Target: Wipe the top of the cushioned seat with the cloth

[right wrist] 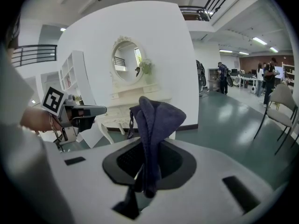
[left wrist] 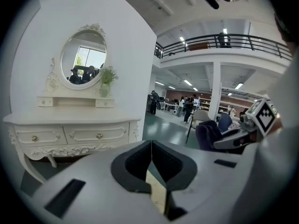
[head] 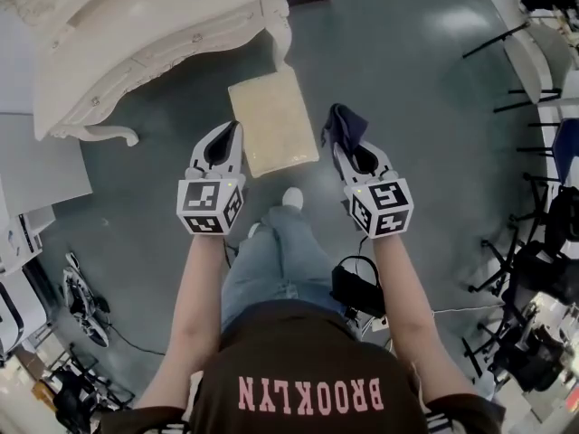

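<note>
That big white dressing table [head: 136, 43] is ahead on your left. The cushioned seat [head: 271, 120] stands on the floor [head: 407, 80] just beside its leg, straight ahead and below you, with its long axis running away from you. Your right claw [head: 346, 150] is clamped on the bunched-up cloth [head: 344, 125] just off the seat's right edge. Your left claw [head: 228, 145] is closed on nothing at the left edge, about as close, and nothing looks to be in the way.

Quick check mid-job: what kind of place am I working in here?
Likely a large open workshop or lab hall with a staged bedroom corner: an ornate white dressing table with an oval mirror, a railed mezzanine overhead, and stands and cables on the green floor.
</note>
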The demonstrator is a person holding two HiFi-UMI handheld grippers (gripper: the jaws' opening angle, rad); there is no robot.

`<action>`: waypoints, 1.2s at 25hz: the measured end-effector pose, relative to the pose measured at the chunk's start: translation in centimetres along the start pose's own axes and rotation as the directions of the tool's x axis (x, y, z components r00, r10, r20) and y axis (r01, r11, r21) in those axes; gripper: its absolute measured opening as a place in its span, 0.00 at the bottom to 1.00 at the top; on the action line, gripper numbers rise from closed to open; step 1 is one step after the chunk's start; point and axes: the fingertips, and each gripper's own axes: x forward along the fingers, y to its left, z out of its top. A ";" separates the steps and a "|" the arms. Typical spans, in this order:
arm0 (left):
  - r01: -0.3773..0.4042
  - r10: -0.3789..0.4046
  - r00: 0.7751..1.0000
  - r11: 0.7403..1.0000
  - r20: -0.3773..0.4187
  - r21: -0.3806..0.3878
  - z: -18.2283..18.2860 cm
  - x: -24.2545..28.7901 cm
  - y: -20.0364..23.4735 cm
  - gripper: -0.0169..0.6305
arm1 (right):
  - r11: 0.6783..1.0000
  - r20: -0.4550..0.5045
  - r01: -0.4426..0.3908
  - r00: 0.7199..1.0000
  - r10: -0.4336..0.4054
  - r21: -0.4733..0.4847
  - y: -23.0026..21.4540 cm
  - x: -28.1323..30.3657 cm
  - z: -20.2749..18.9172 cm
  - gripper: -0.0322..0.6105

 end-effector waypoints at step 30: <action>0.043 -0.071 0.973 0.991 -0.220 -0.129 -20.7 7.5 4.2 0.03 | 0.989 -0.239 0.113 0.967 -0.086 0.101 -2.3 12.7 -19.5 0.12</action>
